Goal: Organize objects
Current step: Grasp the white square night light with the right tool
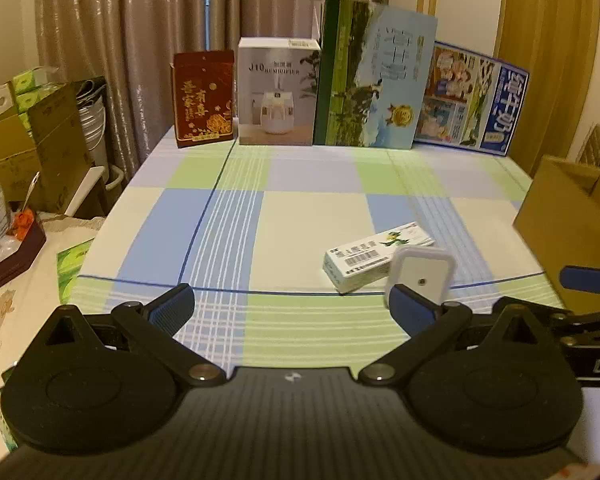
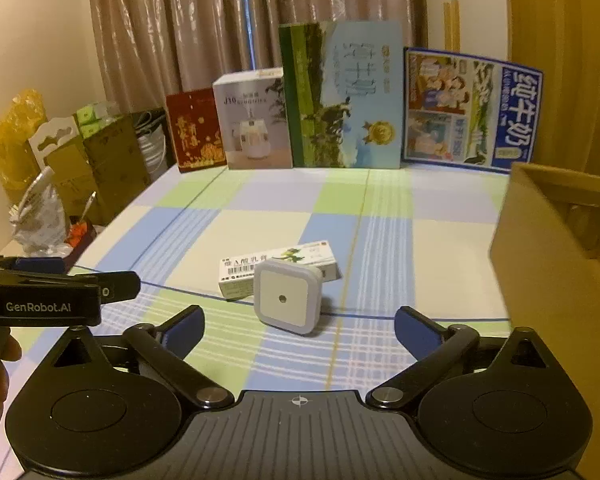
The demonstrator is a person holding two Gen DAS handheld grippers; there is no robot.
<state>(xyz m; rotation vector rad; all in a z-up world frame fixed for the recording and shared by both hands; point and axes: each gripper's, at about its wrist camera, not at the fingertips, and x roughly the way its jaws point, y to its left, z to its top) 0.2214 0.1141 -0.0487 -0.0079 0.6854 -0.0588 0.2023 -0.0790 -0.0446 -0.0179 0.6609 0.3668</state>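
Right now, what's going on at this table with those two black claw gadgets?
A person is tidying up, holding a gripper in each hand. Both the left gripper and right gripper hover with jaws open, holding nothing. Ahead on the checked tablecloth lie a small white night light, leaning on a long white carton. An open cardboard box waits at the right. Nothing has been picked up.

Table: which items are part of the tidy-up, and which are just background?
Likely job items: white square night light, small carton behind it, open cardboard box, both open tools.

Background: four boxes standing at the back, clutter off the table's left edge.
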